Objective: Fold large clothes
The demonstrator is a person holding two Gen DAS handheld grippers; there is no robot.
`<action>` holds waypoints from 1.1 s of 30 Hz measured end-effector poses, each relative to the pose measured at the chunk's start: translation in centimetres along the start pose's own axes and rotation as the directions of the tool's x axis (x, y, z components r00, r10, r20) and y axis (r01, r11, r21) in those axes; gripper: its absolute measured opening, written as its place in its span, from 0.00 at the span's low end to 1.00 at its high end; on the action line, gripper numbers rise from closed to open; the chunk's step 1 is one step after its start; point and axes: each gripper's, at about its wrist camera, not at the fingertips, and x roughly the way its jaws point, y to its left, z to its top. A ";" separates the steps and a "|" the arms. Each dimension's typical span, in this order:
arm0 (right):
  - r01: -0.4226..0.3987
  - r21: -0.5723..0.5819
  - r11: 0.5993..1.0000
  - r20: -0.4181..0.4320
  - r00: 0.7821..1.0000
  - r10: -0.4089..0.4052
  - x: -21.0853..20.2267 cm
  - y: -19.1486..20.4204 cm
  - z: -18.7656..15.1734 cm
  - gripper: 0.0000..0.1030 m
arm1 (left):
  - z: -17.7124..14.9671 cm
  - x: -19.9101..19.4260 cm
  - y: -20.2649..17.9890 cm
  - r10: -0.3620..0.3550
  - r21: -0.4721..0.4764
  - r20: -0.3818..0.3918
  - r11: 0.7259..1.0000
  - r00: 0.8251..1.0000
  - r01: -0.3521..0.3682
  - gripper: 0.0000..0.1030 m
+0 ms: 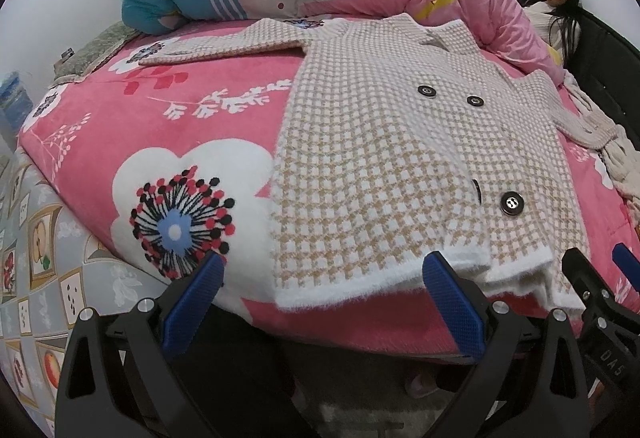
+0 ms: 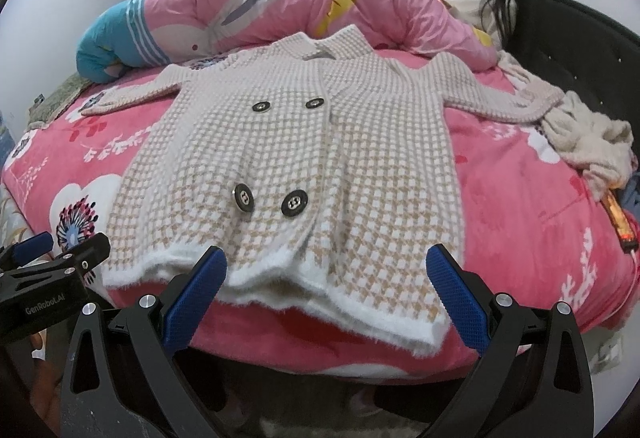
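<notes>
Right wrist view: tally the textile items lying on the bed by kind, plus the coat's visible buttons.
Checked coat: 1
Rolled pink quilt: 1
Crumpled cream garment: 1
Pink floral blanket: 1
Dark coat buttons: 4
Total: 8

A buttoned coat [image 2: 304, 158] lies flat on the bed [image 2: 520, 206], hem near, collar far, sleeves spread left and right. Behind it lies a bunched quilt [image 2: 280, 10]. At its right sleeve end sits what may be a crumpled sweater [image 2: 588, 146].
</notes>
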 end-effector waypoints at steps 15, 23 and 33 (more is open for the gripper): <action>-0.036 -0.084 0.996 0.099 0.994 0.045 2.0 2.0 7.4 0.94 | 8.0 4.1 5.0 0.048 -0.029 0.029 0.998 0.998 -0.047 0.95; -0.161 -0.137 0.977 0.114 0.978 0.177 7.2 4.9 15.0 0.94 | 17.7 9.1 12.9 -0.115 -0.098 0.145 0.987 0.983 0.130 0.95; -0.230 -0.159 0.960 0.017 0.972 0.236 16.1 8.4 17.7 0.93 | 28.1 20.3 23.1 0.092 -0.338 0.133 0.940 0.987 -0.042 0.95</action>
